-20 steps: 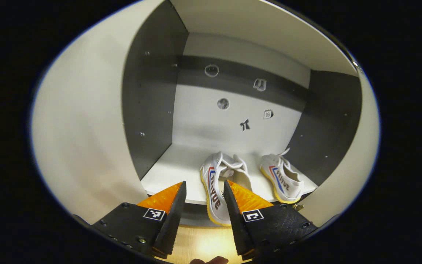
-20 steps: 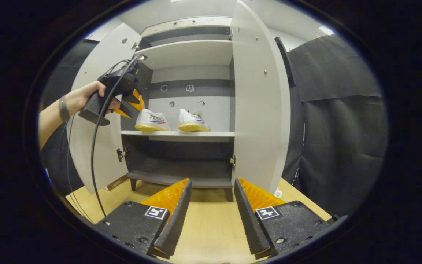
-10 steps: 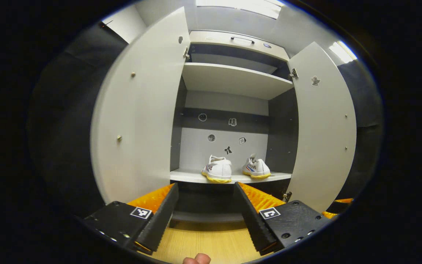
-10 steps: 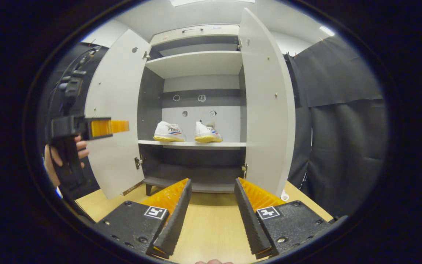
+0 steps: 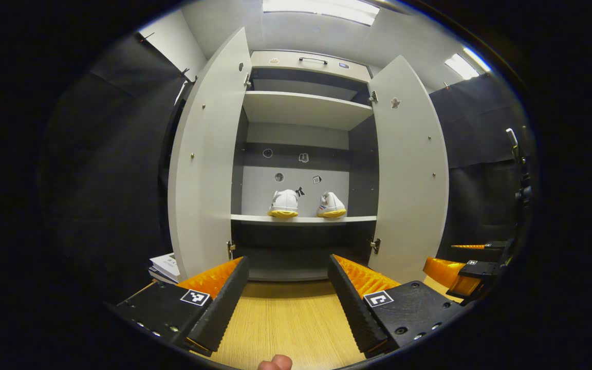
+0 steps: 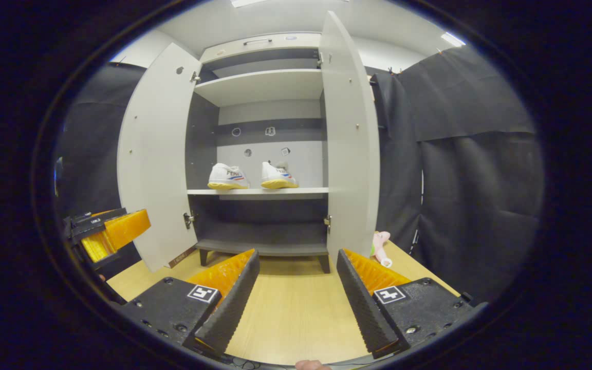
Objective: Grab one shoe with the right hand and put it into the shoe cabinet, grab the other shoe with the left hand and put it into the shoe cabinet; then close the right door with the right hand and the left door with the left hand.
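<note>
Two white shoes with yellow soles stand side by side on the middle shelf of the open shoe cabinet, the left shoe and the right shoe. Both doors stand wide open: the left door and the right door. My left gripper is open and holds nothing, well back from the cabinet over the table. My right gripper is open too, also back from the cabinet. Each gripper appears at the edge of the other's view: left gripper, right gripper.
A light wooden table runs up to the cabinet's foot. A stack of books lies by the left door's bottom. A small pink toy sits beside the right door. Black cloth walls close both sides. An upper shelf is bare.
My left gripper has pulled back from the shelf, away from the left shoe, and dropped low over the table. The right gripper has hardly moved. Both shoes stay on the shelf.
</note>
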The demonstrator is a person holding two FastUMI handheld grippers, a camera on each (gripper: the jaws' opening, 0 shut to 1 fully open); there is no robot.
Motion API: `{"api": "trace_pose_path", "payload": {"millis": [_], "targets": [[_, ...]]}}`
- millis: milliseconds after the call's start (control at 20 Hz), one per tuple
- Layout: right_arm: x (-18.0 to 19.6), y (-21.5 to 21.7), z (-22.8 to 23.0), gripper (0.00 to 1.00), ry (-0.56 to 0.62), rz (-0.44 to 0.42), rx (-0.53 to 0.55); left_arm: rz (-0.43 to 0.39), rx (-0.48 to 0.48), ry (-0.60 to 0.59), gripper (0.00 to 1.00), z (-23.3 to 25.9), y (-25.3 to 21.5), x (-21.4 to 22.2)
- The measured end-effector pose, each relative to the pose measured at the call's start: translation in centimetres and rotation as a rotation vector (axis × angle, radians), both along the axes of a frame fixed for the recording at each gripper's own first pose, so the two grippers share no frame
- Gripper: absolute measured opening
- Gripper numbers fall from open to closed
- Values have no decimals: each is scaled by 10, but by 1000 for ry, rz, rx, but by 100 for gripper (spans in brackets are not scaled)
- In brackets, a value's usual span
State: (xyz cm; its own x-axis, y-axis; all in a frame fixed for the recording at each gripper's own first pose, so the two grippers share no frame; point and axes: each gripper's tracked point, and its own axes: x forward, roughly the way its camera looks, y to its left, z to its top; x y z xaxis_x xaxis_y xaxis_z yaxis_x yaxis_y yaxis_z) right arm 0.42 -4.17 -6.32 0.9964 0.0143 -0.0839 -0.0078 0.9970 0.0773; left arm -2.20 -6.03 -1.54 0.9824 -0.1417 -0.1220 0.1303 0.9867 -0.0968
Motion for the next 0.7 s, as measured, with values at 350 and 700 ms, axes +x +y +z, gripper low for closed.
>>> {"api": "trace_pose_path", "payload": {"millis": [350,700], "targets": [[-1,-123,55,96,-34,-177,-115,-7,23,19,93,-7,3,-2],[42,-208,136,96,-155,-314,-69,1,34,1,93,-1,4,-2]]}}
